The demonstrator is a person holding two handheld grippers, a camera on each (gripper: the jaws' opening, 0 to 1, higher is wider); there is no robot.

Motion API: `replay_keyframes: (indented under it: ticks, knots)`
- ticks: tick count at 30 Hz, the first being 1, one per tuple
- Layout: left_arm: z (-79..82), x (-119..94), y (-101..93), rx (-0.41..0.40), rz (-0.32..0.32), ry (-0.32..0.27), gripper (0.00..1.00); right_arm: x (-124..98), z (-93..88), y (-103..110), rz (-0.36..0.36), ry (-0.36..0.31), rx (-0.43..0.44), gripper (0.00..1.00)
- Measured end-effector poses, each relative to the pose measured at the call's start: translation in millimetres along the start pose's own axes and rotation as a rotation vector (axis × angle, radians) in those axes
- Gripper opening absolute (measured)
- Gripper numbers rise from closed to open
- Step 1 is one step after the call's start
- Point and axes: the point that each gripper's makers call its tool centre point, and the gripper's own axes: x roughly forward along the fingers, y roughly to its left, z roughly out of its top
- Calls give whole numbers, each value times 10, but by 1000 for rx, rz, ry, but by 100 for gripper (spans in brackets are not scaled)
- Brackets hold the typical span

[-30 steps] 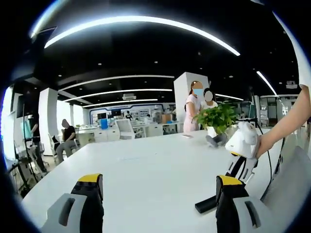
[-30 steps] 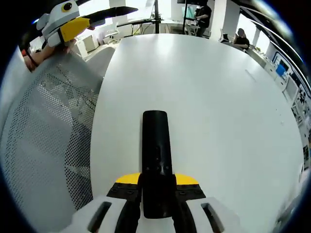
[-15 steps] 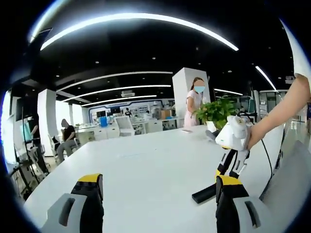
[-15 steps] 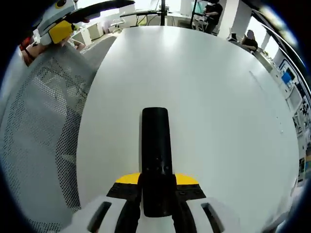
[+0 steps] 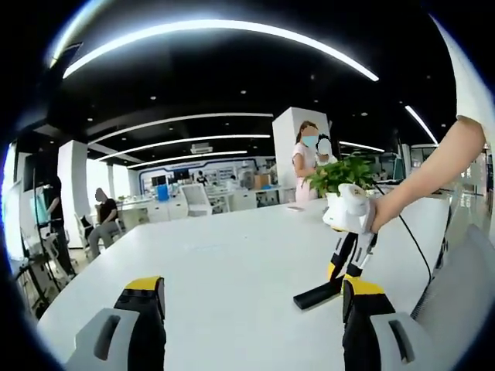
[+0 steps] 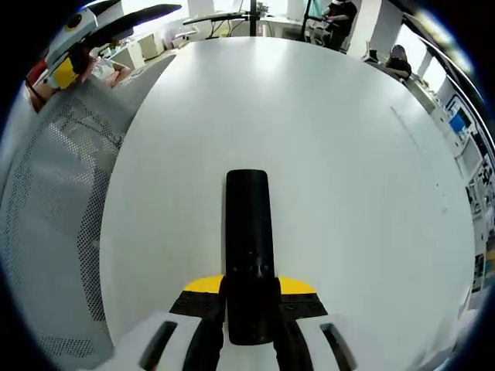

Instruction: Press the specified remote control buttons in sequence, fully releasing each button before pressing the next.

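My right gripper (image 6: 249, 309) clamps the slim black plastic remote control (image 6: 248, 247) above the white table (image 6: 325, 139). My left gripper (image 5: 251, 325) stands wide, idle. I judge no press begun.

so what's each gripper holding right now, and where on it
The right gripper clamps the black remote at its near end. The left gripper is open and holds nothing.
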Motion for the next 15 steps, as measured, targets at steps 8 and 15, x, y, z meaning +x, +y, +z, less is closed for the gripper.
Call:
replay_keyframes:
  ticks: [8,15]
  knots:
    - [-28,3,-1,6,0,15,98,4,2,-291,-1,24,6,21]
    - [-59,5,11,12,5,32,97,4,10,-511,-1,36,10,21]
